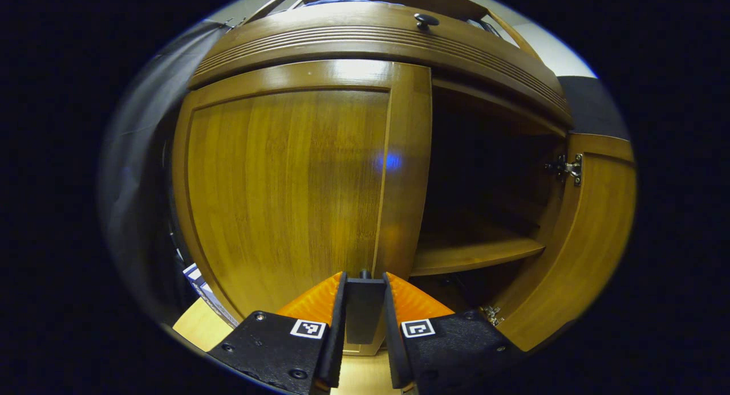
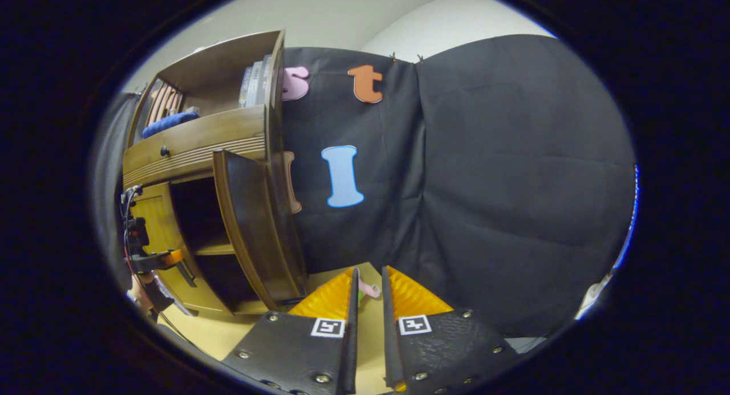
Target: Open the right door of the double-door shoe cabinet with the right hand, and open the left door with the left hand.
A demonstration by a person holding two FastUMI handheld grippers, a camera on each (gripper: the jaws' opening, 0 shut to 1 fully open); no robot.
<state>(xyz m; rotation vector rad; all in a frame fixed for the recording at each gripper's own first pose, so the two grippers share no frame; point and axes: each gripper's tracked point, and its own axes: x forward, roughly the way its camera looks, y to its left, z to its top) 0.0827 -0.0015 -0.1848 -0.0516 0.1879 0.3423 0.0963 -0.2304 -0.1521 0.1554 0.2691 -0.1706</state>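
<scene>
Two orange fingers of the left gripper (image 1: 365, 286) stand nearest in the left gripper view, set a narrow way apart with a dark handle (image 1: 364, 309) between them; whether both pads press on it cannot be told. That handle sits at the free edge of the left door (image 1: 285, 184), which lies flat and closed against the cabinet (image 1: 376, 41). Beside it the right half stands open, showing one shelf (image 1: 473, 252) in the dark inside and the right door (image 1: 587, 235) swung out, with two metal hinges, one high (image 1: 567, 168) and one low (image 1: 490, 313). Above the doors runs a grooved band with one round knob (image 1: 426, 21). In the right gripper view the right gripper (image 2: 369, 284) hangs with its two fingers a slim gap apart and nothing between them, above a pale floor (image 2: 228, 332). Well off to its left stands the same cabinet (image 2: 199, 150), its right door (image 2: 256, 229) swung wide, and the left gripper (image 2: 151, 261) at the left door (image 2: 154, 218). One blue cloth (image 2: 171, 122) lies on the top shelf.
</scene>
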